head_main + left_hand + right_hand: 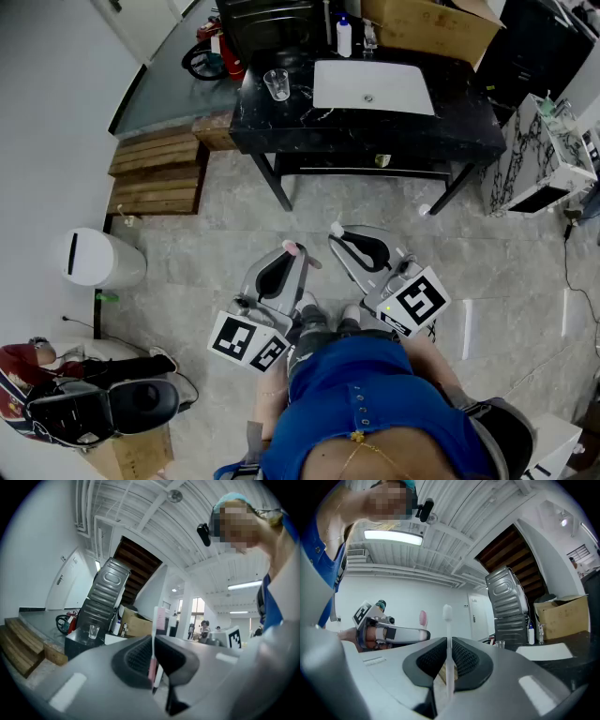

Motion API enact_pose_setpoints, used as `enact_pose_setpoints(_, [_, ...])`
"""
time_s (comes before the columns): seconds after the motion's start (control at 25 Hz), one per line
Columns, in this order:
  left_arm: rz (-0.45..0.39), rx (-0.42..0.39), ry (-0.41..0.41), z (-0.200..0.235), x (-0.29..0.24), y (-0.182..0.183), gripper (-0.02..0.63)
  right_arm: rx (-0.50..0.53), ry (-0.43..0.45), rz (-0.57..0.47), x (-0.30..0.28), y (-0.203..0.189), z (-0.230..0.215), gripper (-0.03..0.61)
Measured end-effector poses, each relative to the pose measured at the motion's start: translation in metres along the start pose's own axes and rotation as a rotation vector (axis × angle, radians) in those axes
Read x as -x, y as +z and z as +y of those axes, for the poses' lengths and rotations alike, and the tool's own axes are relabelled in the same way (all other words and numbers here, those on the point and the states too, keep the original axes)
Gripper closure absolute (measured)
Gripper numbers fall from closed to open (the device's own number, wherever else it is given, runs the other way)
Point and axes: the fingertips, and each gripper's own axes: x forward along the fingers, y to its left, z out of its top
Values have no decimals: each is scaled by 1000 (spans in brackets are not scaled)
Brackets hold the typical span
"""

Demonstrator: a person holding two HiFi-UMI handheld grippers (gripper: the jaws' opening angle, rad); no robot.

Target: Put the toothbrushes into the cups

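In the head view I stand on the tiled floor, well short of the black counter [375, 127]. A clear glass cup [277, 84] stands on the counter left of the white sink [373, 86]. My left gripper [292, 253] is shut on a pink toothbrush [291, 248], which stands upright between the pads in the left gripper view [153, 658]. My right gripper [339, 234] is shut on a white toothbrush [337, 229], bristles up in the right gripper view [448, 634]. The cup [93, 631] is far ahead of both grippers.
A white bottle [344, 37] and a cardboard box [436, 26] sit at the counter's back. Wooden steps [155, 173] lie to the left and a white bin [98, 258] stands nearer. A marble-patterned cabinet [548, 155] is at the right, a black seat [122, 403] at lower left.
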Motion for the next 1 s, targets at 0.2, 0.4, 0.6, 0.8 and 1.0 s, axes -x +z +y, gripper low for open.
enact_pose_setpoints(0.2, [5,6,11,-4,-4,-7,603,-20,-16,-35,10,1,-10,539])
enact_pose_setpoints(0.4, [20,23,26,9,-10,-13,603,-63,-31,-29,3,-7,-26,540])
enact_pose_setpoints(0.6, [15,28,24,40,-31,-8,603,14,-50,-17,-20,-5,-46,540])
enact_pose_setpoints(0.8, [15,25,-21,76,-65,3,603,39,-71,-17,-56,0,-72,541])
enact_pose_setpoints(1.0, [15,23,-77,122,-97,20,603,77,-87,-14,-107,7,-95,541])
